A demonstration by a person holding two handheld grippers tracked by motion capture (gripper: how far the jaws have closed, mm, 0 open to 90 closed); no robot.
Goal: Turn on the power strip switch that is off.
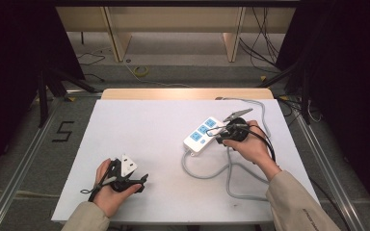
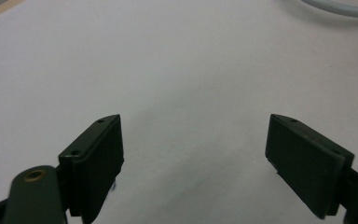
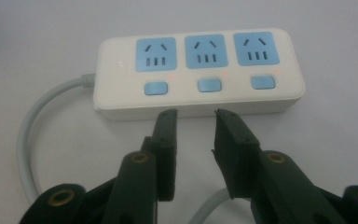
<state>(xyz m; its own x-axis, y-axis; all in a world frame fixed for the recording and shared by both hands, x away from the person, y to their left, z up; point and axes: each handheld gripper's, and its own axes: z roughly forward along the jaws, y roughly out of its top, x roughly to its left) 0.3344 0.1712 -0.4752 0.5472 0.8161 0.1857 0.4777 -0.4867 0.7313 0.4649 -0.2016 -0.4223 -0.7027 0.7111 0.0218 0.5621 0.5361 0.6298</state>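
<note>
Right tongs (image 3: 195,116) are hovering just short of the white power strip (image 3: 200,70), jaws parted by a narrow gap with nothing between them, tips lined up on the strip's near long side, right below the middle blue switch (image 3: 209,85). The strip lies crosswise to those tongs, three blue sockets in a row, small red lights glowing by the switches, so the middle switch looks like the likely target. In the high view the strip (image 1: 203,135) sits right of centre on the white tabletop (image 1: 139,130), its grey cord (image 1: 231,175) looping back toward the person. Over at the near left, the left tongs (image 1: 142,182) sit low in the left hand (image 1: 108,190), jaws spread wide and empty, well apart from the strip. The right hand (image 1: 253,144) is clearly the nearer one.
</note>
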